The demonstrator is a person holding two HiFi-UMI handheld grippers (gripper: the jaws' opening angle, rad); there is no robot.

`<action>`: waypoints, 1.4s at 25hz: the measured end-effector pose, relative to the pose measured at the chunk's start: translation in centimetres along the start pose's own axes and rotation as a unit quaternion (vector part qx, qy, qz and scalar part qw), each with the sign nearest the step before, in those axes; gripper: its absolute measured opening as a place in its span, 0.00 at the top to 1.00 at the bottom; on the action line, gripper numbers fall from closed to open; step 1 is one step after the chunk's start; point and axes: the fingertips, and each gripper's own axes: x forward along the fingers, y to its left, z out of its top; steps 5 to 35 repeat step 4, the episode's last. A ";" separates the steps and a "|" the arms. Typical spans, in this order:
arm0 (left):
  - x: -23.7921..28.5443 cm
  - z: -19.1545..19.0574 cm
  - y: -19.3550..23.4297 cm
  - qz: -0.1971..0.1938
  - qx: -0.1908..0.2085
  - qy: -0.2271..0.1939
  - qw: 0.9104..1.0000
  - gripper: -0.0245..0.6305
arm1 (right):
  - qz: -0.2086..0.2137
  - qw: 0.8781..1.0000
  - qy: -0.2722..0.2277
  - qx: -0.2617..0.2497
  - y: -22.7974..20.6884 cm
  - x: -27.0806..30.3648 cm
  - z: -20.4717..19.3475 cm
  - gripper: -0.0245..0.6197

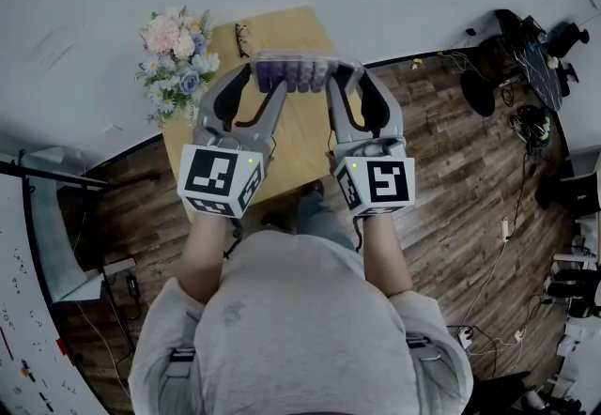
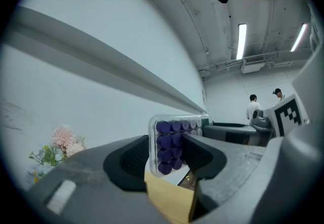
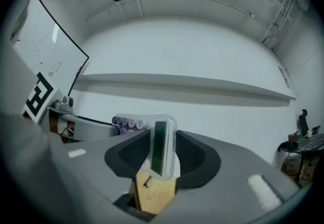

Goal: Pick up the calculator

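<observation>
A clear-cased calculator [image 1: 293, 73] with purple keys hangs in the air above a small wooden table [image 1: 302, 136], held level between both grippers. My left gripper [image 1: 266, 77] is shut on its left end. My right gripper [image 1: 346, 75] is shut on its right end. In the left gripper view the calculator [image 2: 171, 147] stands on edge between the dark pads of the left gripper [image 2: 169, 156], keys showing. The right gripper view has the calculator's [image 3: 161, 146] green display end clamped in the right gripper [image 3: 161, 151].
A bouquet of pastel flowers [image 1: 178, 52] stands at the table's left corner, and glasses [image 1: 242, 38] lie near its far edge. A white wall rises behind the table. Wood floor surrounds it, with cables and equipment [image 1: 526, 75] at the right. Two people [image 2: 252, 106] stand far off.
</observation>
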 end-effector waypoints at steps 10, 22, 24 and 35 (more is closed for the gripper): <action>-0.1 0.0 0.1 0.000 0.000 0.000 1.000 0.65 | 0.000 1.000 0.000 -0.001 0.1 0.1 0.0 0.72; -0.1 0.0 0.1 0.000 0.000 0.000 1.000 0.65 | 0.000 1.000 0.000 -0.001 0.1 0.1 0.0 0.72; -0.1 0.0 0.1 0.000 0.000 0.000 1.000 0.65 | 0.000 1.000 0.000 -0.001 0.1 0.1 0.0 0.72; -0.1 0.0 0.1 0.000 0.000 0.000 1.000 0.65 | 0.000 1.000 0.000 -0.001 0.1 0.1 0.0 0.72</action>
